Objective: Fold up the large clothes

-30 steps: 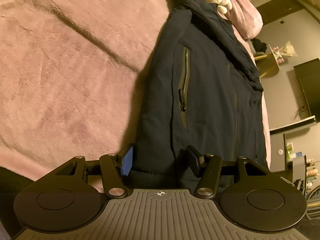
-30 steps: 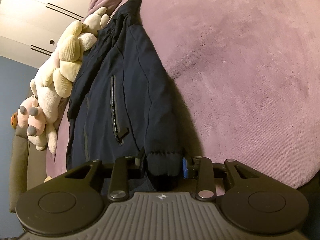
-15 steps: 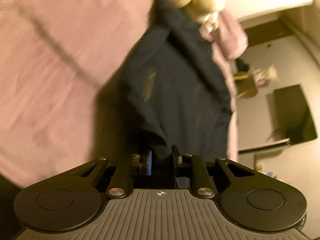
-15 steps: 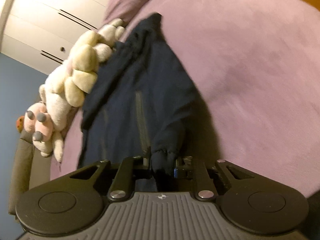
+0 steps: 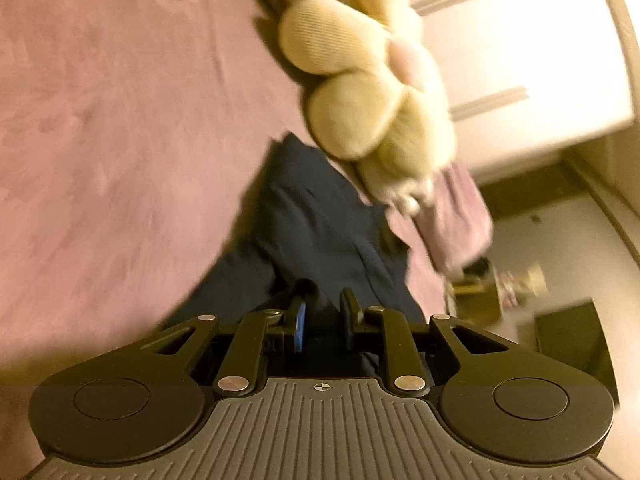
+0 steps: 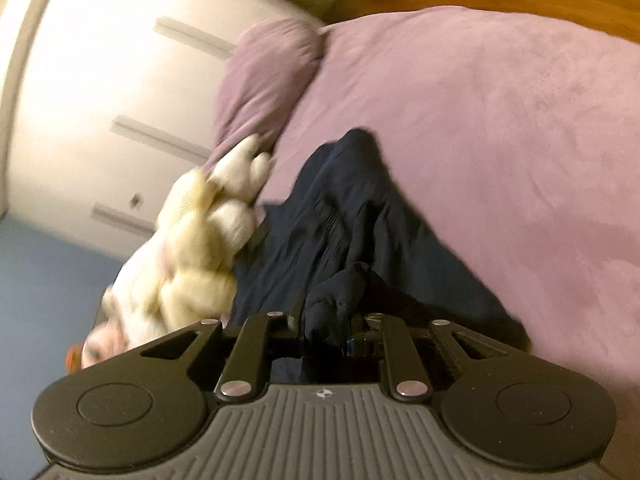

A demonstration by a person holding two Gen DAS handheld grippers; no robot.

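Navy padded cloth fills the middle of both views: a dark jacket (image 5: 320, 232) lying on the mauve plush bedspread (image 5: 120, 128), its far end running up toward the pillow (image 6: 264, 76) and the cream stuffed toy (image 6: 200, 248) beside it. Both tools have a bite of the near hem. The left gripper (image 5: 322, 314) is pinched down on a fold of jacket cloth, blue pad on one side and black on the other, with fabric bunched between them. The right gripper (image 6: 326, 322) is clamped on a puffy wad of the same jacket, which bulges up out of its jaws. Both sets of jaws have just been closing, and cloth sits in each.

My read is that this is the lengthwise fold: the bottom edge is caught at two points and is being carried toward the collar end. Both views are smeared, so finer detail of the hem is lost to me.

Next, I would say, the two held points need to travel level with each other to the far end, then be set down on the upper part so the edges line up, short of the toy, before the jaws let go.
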